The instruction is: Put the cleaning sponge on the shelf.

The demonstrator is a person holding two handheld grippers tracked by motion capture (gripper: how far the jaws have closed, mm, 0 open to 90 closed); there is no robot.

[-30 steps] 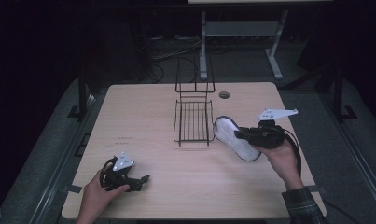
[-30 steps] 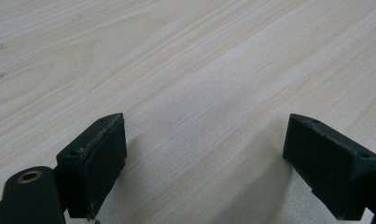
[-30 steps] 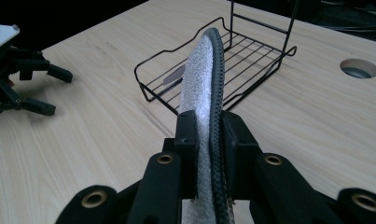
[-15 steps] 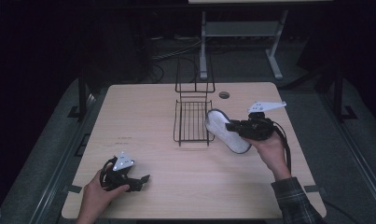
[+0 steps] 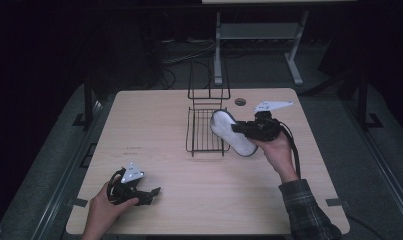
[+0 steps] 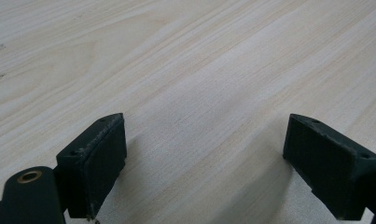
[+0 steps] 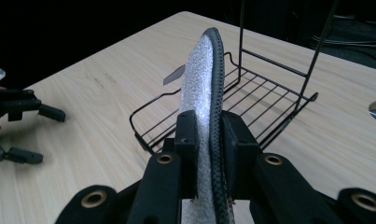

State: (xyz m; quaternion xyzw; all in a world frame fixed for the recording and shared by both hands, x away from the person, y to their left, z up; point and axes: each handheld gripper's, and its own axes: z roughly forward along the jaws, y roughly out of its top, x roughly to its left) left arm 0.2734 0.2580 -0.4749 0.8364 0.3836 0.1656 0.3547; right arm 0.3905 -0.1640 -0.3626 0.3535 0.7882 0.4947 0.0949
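Note:
A flat white shoe insole (image 5: 230, 132) with a black rim hangs on edge above the table, and my right gripper (image 5: 242, 129) is shut on its near end. In the right gripper view the insole (image 7: 198, 79) stands upright between the jaws of that gripper (image 7: 209, 135), its far tip over the right side of a black wire rack (image 7: 265, 100). The rack (image 5: 205, 137) sits at the table's middle with a tall wire back. My left gripper (image 5: 151, 192) rests at the front left, and the left gripper view shows it (image 6: 204, 158) open over bare wood.
A round cable hole (image 5: 240, 101) lies behind the rack on the light wooden table (image 5: 154, 120). A person's right sleeve (image 5: 309, 210) crosses the front right corner. The left gripper (image 7: 20, 112) lies at the far left of the right gripper view. Dark floor surrounds the table.
My right gripper has carried the insole leftward and slightly away, from beside the rack to over its right edge. The left gripper has stayed put.

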